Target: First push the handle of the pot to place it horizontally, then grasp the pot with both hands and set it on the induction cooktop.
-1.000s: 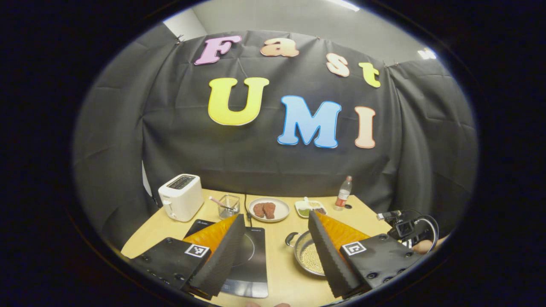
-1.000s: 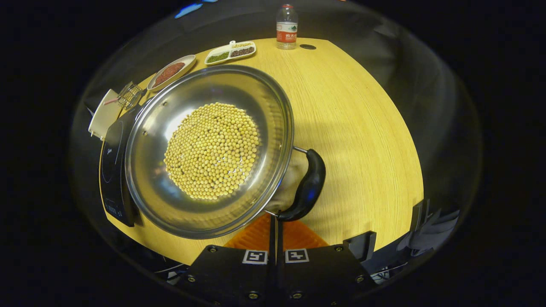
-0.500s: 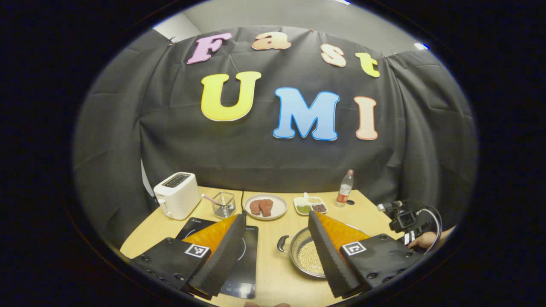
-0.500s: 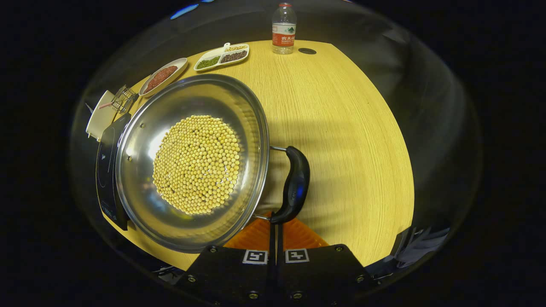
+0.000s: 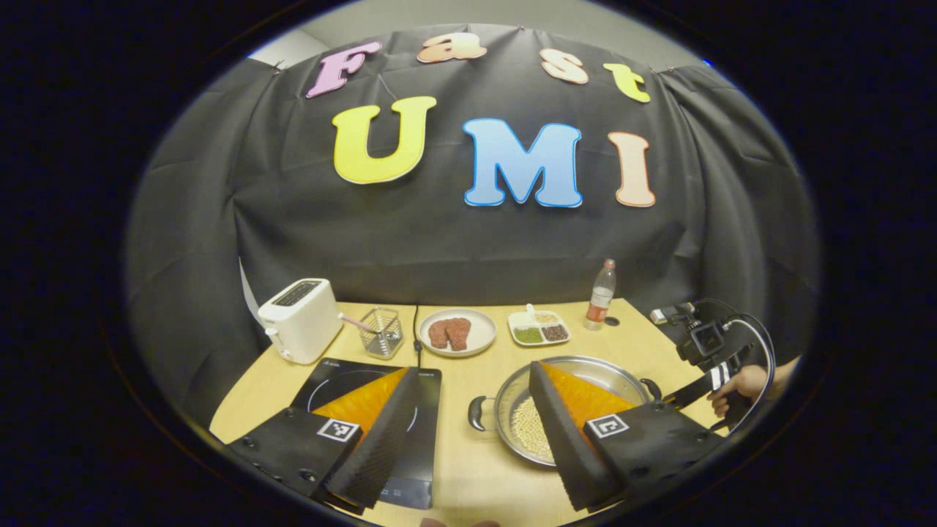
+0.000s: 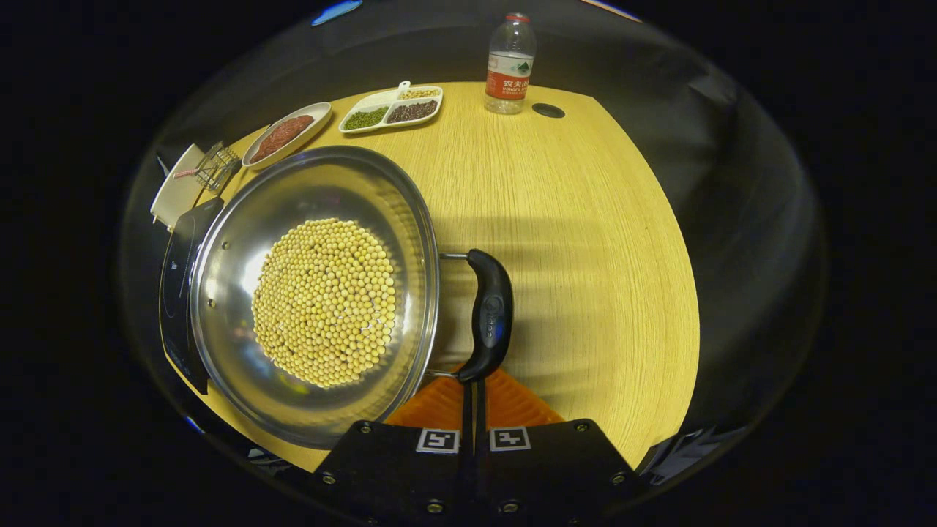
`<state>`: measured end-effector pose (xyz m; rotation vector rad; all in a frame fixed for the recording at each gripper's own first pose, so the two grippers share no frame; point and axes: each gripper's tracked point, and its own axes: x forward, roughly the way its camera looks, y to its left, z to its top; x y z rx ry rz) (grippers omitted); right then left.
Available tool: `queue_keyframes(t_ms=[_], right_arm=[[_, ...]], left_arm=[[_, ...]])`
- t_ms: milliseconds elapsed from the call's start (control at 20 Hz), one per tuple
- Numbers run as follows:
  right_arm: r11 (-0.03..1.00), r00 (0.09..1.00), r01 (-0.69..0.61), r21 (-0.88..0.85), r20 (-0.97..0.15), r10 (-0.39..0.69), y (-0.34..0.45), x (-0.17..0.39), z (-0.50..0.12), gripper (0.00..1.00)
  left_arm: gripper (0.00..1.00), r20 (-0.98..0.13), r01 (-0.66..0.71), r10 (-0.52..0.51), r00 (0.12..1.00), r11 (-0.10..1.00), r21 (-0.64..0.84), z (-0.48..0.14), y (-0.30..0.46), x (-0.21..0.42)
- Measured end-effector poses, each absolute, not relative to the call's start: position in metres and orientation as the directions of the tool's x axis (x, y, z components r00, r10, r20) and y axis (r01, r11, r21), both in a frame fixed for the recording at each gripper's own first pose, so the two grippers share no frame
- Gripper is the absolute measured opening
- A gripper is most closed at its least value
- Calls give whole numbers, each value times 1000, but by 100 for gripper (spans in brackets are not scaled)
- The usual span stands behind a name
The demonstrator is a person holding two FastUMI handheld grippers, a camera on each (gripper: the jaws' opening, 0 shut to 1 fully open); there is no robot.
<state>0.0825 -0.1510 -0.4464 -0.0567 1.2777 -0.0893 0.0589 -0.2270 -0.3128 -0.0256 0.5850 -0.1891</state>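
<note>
A steel pot (image 6: 315, 293) of yellow beans sits on the wooden table (image 6: 585, 219), just right of the black induction cooktop (image 5: 366, 380). In the right gripper view its black side handle (image 6: 489, 315) stands upright beside the rim. My right gripper (image 6: 472, 384) is shut, its tips against the handle's near end. My left gripper (image 5: 472, 367) hovers open above the table, one finger over the cooktop and the other over the pot (image 5: 607, 366). In the left gripper view the pot's two handles (image 5: 477, 413) point left and right.
Along the back of the table stand a white toaster (image 5: 296, 318), a wire basket (image 5: 381, 333), a plate of meat (image 5: 455, 333), a divided dish of beans (image 5: 540, 331) and a water bottle (image 5: 600, 293). A hand (image 5: 739, 380) holds the other gripper at the right.
The right gripper has pushed the handle, turning the pot until the handle stands straight in its view. The left gripper view has shifted, and it now takes in more of the table and pot.
</note>
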Motion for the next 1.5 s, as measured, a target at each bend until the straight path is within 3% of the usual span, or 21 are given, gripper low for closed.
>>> queue_keyframes(t_ms=[150,300,350,400,450,500,600,750,950,1000,1050,1100,1250,1400,1500], right_arm=[[992,309,79,-101,-943,-121,-156,81,-440,1],[986,341,130,-104,-929,-142,-165,71,-424,1],[984,358,147,-100,-922,-147,-167,68,-423,8],[982,378,162,-97,-913,-153,-170,65,-416,35],[982,414,174,-78,-899,-144,-169,63,-407,50],[982,459,180,-57,-878,-135,-167,64,-396,71],[985,563,173,-16,-819,-112,-164,70,-375,95],[988,631,155,-9,-769,-106,-160,72,-359,96],[988,621,155,5,-778,-94,-153,79,-368,96],[988,619,155,7,-780,-92,-152,83,-371,96],[988,618,157,6,-780,-93,-151,87,-375,97],[988,621,156,8,-778,-92,-150,92,-379,96],[986,625,165,0,-774,-105,-151,106,-392,96],[985,597,175,6,-796,-101,-152,117,-410,96],[982,587,187,13,-803,-101,-153,123,-420,96]], left_arm=[[93,-569,195,-217,793,976,-101,-329,-229,64],[100,-586,218,-245,772,969,-117,-344,-228,70],[97,-590,230,-255,766,966,-119,-348,-229,72],[97,-596,241,-263,759,963,-119,-353,-231,72],[97,-602,250,-271,751,961,-121,-357,-232,74],[98,-608,259,-283,742,957,-130,-362,-235,75],[97,-625,269,-296,722,953,-141,-373,-240,77],[97,-672,278,-309,673,948,-157,-400,-248,78],[100,-741,274,-296,603,949,-156,-441,-252,83],[94,-755,268,-289,589,951,-155,-452,-253,85],[98,-768,261,-282,576,953,-155,-461,-254,87],[94,-776,254,-276,567,955,-155,-469,-255,89],[98,-796,252,-257,547,958,-136,-495,-256,99],[94,-828,242,-249,503,960,-142,-523,-259,100],[100,-839,229,-245,485,962,-149,-537,-260,102]])
